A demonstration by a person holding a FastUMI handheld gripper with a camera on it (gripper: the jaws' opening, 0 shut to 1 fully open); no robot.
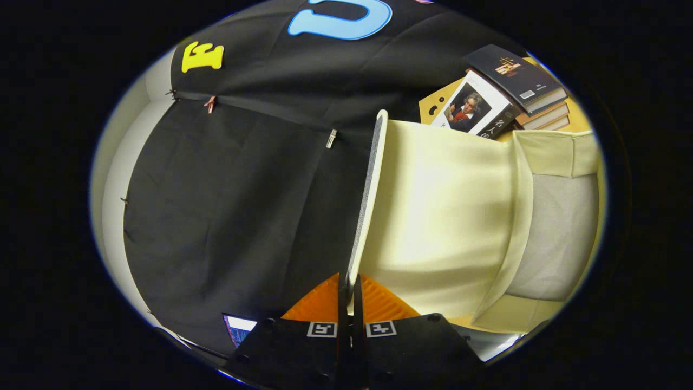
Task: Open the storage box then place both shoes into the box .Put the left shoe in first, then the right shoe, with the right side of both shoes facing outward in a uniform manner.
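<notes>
— What's behind?
— Black cloth wall (pixel 238 206), creased, held with small clips (pixel 331 138) along a seam. A pale wall (pixel 116 179) shows past the cloth's edge.

— Furniture?
— Wooden surface (pixel 579 120) with a stack of books (pixel 533 92) on it, one more book (pixel 474 111) leaning against the stack. A lit screen (pixel 238 326) sits low by the cloth.

— Light?
— Warm and bright, no window visible.

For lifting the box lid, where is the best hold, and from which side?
The lid's free front edge, approached edge-on from the open side. The lid is a thin flat panel hinged to the box, so its edge fits between the fingers. The gripper appears shut on that edge, with the lid raised.
</notes>
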